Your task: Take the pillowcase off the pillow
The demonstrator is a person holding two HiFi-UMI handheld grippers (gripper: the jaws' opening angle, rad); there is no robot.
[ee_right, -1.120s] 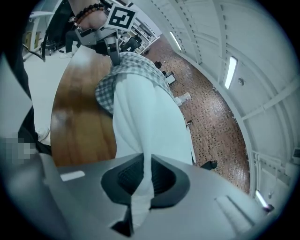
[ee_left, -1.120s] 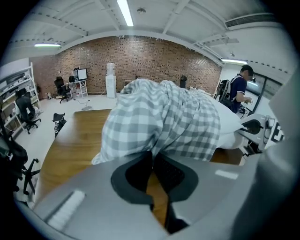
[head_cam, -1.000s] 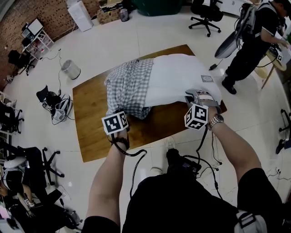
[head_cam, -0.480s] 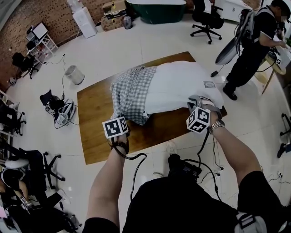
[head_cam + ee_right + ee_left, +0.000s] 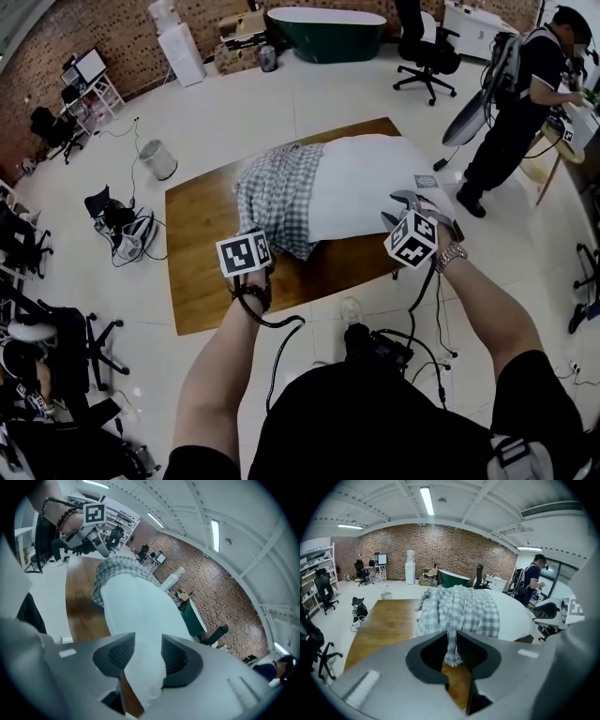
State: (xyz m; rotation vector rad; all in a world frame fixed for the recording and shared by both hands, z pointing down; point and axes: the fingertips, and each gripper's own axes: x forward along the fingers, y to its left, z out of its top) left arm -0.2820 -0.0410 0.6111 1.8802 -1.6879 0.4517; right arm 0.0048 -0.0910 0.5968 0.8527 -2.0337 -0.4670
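Pillowcase (image 5: pixel 278 195), checked, sits bunched over the left end of the white pillow (image 5: pixel 370 183), which lies across the wooden table (image 5: pixel 202 253); my left gripper (image 5: pixel 452 648) has just been opening its jaws, and a hanging twist of the checked cloth stands loose between them; my right gripper (image 5: pixel 147 660) has just been opening too, jaws apart either side of the pillow's white corner; a bin (image 5: pixel 157 159) stands on the floor left of the table; a person (image 5: pixel 525 103) stands beyond its right corner.

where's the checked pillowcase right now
In the head view, the checked pillowcase is bunched over the white pillow's left end on the wooden table.
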